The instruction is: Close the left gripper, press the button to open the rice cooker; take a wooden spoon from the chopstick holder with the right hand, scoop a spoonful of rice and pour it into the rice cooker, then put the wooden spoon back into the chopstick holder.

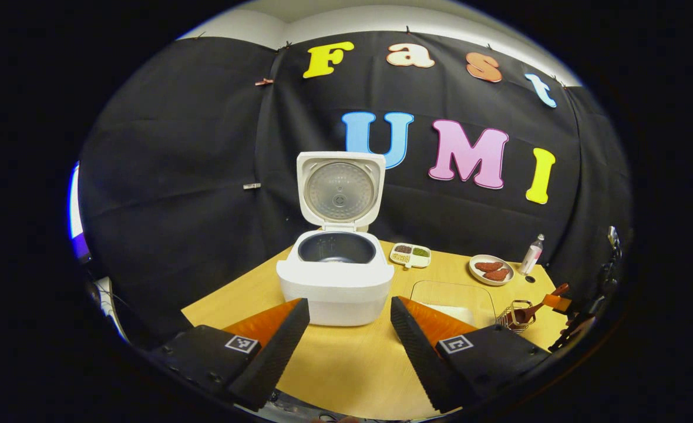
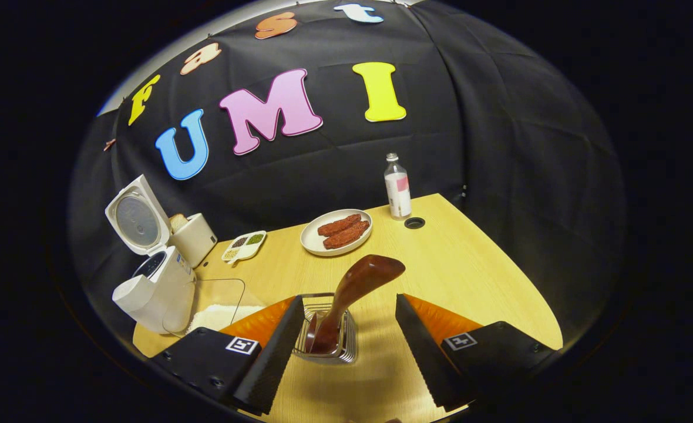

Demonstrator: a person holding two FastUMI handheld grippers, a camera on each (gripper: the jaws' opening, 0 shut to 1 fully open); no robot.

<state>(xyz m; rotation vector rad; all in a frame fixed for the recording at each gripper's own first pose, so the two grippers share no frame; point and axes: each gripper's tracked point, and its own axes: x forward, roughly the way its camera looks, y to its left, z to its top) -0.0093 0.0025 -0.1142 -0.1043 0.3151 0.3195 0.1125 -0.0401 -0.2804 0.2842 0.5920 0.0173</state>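
While the white rice cooker point(image 1: 335, 276) stands lid-up, ready for rice | left tongs point(image 1: 349, 320) gape empty before it | right of cooker, wire chopstick holder point(image 2: 326, 332) keeps dark wooden spoon point(image 2: 352, 296) upright, handle reachable | right tongs point(image 2: 349, 323) open, straddling holder, not gripping

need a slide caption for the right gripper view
Open right gripper poised around the wooden spoon standing in the chopstick holder, rice cooker lid up.
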